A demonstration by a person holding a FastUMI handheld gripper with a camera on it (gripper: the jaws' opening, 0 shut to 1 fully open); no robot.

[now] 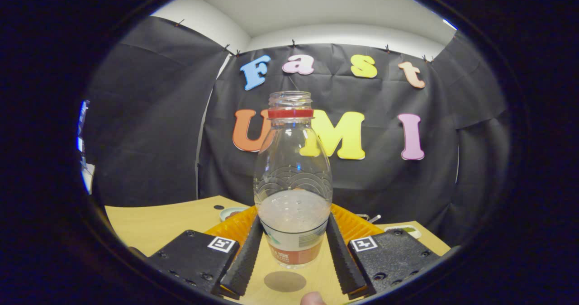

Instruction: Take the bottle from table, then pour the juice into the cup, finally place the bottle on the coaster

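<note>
- Lower centre of the frame: the gripper (293, 255) holds the bottle (293, 192); its jaws are clamped on the lower body, one finger pressing each side at the label band.
- The bottle is upright and clear, uncapped, with a red ring (290, 113) under the threaded neck. Pale cloudy liquid fills roughly the lower part, up to just below the embossed wave pattern.
- The bottle base appears lifted off the surface (149, 223); a round dark shadow (285, 281) lies on the wood beneath it, between the fingers.
- A fingertip (312, 298) shows at the bottom edge, below the shadow.
- Just behind the bottle, either side of it: an orange ribbed object (230, 228), partly hidden.
- Beyond, left of centre: a small pale round dish (230, 213); what it holds cannot be made out.
- Far right on the surface: a small flat pale item (405, 229), unidentified.
</note>
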